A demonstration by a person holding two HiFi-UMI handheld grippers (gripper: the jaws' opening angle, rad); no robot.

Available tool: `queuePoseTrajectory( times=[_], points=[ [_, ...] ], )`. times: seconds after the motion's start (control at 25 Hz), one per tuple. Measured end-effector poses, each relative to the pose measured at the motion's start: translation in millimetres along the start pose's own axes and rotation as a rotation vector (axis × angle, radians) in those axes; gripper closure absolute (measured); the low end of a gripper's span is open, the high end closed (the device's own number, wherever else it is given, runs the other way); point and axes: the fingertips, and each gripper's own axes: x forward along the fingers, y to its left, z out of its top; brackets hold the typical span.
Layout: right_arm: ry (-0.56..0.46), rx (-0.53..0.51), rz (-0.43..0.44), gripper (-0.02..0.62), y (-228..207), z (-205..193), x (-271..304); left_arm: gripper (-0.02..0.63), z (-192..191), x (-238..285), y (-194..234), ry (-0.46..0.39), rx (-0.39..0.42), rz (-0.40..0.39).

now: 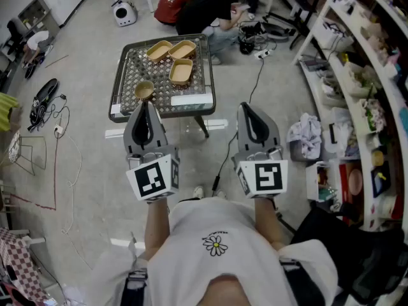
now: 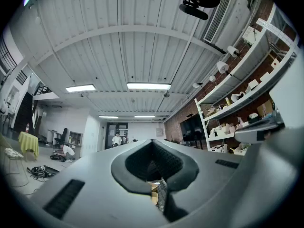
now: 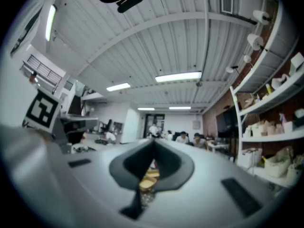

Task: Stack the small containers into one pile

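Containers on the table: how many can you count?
4: two trays side by side at the far edge, a third tray nearer, a round bowl near left. None seems hidden.

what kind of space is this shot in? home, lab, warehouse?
Probably a workshop-style lab: open shelving crammed with supplies, cables loose on a bare floor, a corrugated ceiling with strip lights, and people working in the background.

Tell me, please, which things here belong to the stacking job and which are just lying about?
Job: rectangular containers; round container; mesh table; left gripper and right gripper, both shut and empty.

Lying about: floor cables; crumpled cloth; shelving; people seated beyond the table.
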Motion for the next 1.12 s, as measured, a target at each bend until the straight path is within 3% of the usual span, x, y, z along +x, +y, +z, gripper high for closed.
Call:
queuePoseTrajectory(
  times=[0.44, 1.12],
  points=[
    [0.013, 0.025, 0.019, 0.565, -10, -9, 2, 0.588, -8, 3, -11, 0.025, 0.001, 0.005],
    [0.025, 0.075, 0.097, 0.565, -52, -34, -14, 0.588, -17, -8, -44, 0.03, 0.026, 0.081]
  ],
)
